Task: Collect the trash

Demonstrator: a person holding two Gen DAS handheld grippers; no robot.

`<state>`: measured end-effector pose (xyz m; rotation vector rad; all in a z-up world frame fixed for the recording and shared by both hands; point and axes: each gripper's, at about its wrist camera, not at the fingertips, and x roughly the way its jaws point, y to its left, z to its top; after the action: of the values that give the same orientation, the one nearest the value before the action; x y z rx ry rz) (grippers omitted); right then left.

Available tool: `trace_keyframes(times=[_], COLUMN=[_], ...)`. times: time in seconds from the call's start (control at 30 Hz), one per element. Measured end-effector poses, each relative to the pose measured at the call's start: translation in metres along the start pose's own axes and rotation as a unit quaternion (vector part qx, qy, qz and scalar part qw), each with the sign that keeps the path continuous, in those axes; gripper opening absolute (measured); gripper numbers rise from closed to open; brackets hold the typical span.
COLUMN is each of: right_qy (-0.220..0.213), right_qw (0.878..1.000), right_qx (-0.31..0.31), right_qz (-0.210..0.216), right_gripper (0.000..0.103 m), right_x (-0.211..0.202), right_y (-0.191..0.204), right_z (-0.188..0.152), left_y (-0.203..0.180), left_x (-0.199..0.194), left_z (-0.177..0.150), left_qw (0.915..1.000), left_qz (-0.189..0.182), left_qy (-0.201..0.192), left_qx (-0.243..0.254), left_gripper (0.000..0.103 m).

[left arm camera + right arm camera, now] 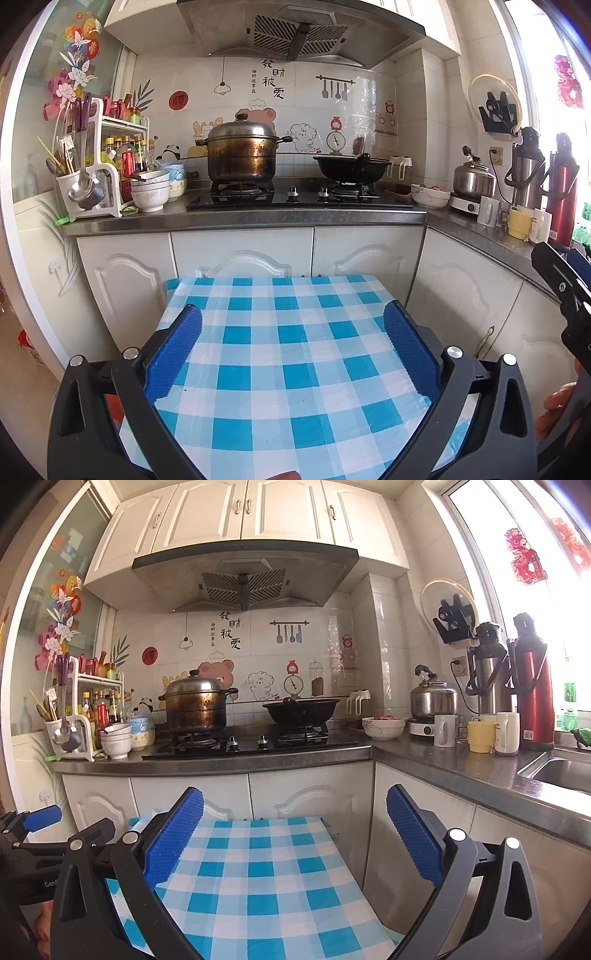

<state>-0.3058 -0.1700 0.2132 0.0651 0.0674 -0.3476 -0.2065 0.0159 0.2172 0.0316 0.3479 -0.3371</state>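
Kitchen's blue-and-white checked tablecloth (288, 354) shows no trash; your left gripper (291, 354) and right gripper (295, 834) hold jaws wide, ready; search toward 12 o'clock.

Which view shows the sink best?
The right wrist view. The steel sink appears at its right edge, set into the counter beyond the red thermos. The left wrist view does not show the sink; the right gripper covers that end of the counter.

A table (291, 332) stands before the counter (243, 218); pot (242, 153) left of wok (351, 166).
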Motion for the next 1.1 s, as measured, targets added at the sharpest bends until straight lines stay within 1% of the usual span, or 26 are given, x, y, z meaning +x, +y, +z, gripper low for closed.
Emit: trace_keyframes(times=[0.1, 0.27, 0.4, 0.63, 1.1], right_qy=[0.012, 0.019, 0.021, 0.035, 0.064], right_qw=[1.000, 1.000, 0.999, 0.999, 0.998], right_qx=[-0.003, -0.014, -0.017, -0.012, -0.005], right_qz=[0.010, 0.018, 0.021, 0.024, 0.030], right_gripper=[0.098, 0.098, 0.098, 0.098, 0.098], right_x=[0.003, 0.006, 0.008, 0.016, 0.043], right_y=[0.005, 0.015, 0.019, 0.019, 0.015], right_z=[-0.005, -0.011, -0.014, -0.020, -0.038], left_y=[0.003, 0.005, 0.007, 0.011, 0.015], left_x=[0.005, 0.014, 0.017, 0.025, 0.058], left_z=[-0.007, -0.018, -0.021, -0.024, -0.038], left_qw=[0.9999, 0.9996, 0.9994, 0.9990, 0.9968], left_qz=[0.003, 0.004, 0.007, 0.011, 0.017], left_qy=[0.011, 0.029, 0.033, 0.041, 0.077], left_qx=[-0.001, -0.004, -0.004, -0.008, -0.012], left_gripper=[0.099, 0.099, 0.099, 0.099, 0.099])
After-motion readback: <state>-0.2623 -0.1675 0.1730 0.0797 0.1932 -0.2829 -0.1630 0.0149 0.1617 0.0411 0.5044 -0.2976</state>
